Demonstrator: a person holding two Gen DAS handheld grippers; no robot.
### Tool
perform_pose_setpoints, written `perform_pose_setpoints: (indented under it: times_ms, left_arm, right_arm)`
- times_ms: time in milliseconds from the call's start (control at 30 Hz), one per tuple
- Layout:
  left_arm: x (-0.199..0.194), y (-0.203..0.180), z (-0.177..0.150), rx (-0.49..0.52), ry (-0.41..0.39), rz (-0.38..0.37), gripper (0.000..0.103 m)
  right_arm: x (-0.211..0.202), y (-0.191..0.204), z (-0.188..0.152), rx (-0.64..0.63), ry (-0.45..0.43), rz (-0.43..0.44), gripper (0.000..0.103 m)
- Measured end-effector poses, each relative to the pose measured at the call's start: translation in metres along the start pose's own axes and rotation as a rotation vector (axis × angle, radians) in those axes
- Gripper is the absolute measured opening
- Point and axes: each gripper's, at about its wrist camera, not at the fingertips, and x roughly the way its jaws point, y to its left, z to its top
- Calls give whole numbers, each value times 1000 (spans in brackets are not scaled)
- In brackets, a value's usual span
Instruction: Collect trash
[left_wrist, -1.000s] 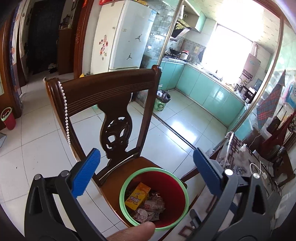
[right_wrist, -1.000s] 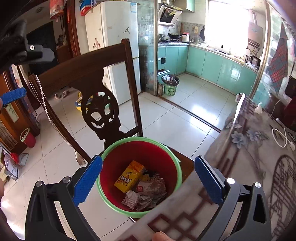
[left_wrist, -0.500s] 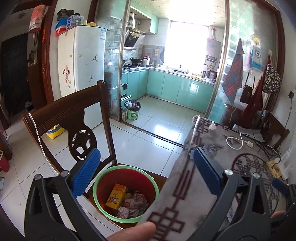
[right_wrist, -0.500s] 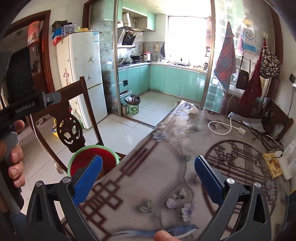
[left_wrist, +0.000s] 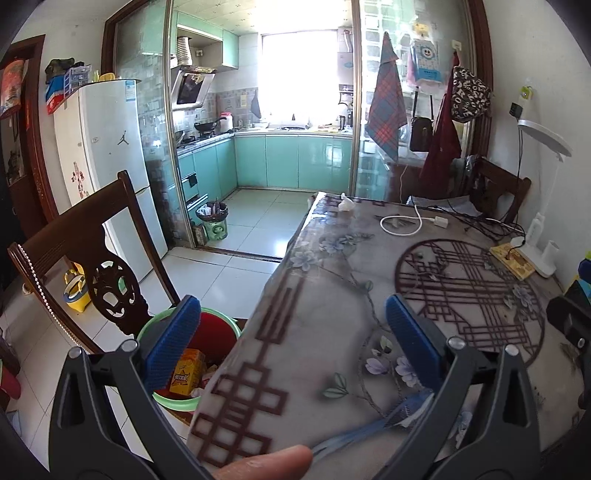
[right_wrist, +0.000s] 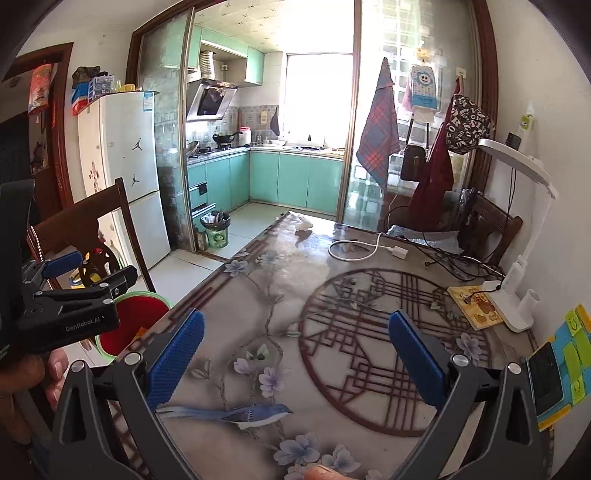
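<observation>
Red bin (left_wrist: 218, 332) with green rim sits on chair seat, just off table's (left_wrist: 332, 332) left edge. Holds yellow carton (left_wrist: 186, 373), print unreadable, plus crumpled wrappers half hidden behind table edge. Left gripper (left_wrist: 291, 343) jaws wide apart, empty. Right gripper (right_wrist: 295, 354) likewise spread, empty, over table. "GenRobot.AI" printed on left gripper body.

A dark carved wooden chair (left_wrist: 92, 236) stands at the end of the bench (right_wrist: 295, 295), whose cover is printed with flowers and a blue bird. On the bench lie a coiled white cable (right_wrist: 364, 251), a yellow booklet (right_wrist: 474, 308) and the base of a white desk lamp (right_wrist: 517, 295). Behind, a white fridge (left_wrist: 107, 155) flanks the turquoise kitchen cabinets (left_wrist: 295, 160).
</observation>
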Motion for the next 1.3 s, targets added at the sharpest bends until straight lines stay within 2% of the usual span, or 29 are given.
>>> perform_pose_setpoints:
  times_ms: [200,433,1300]
  left_arm:
    - [-14,-35,-13,65,-67,-9,98]
    - [-23,-54,-27,100,-91,-46,98]
    - [-24,-51,-30,87,-89,-49,98]
  right_arm:
    - [-22,-28,-20,76,-80,-52,97]
    - [-20,-45,-31,141,-72,-74,97]
    - [-12,-37,-43,136,-62,-72,97]
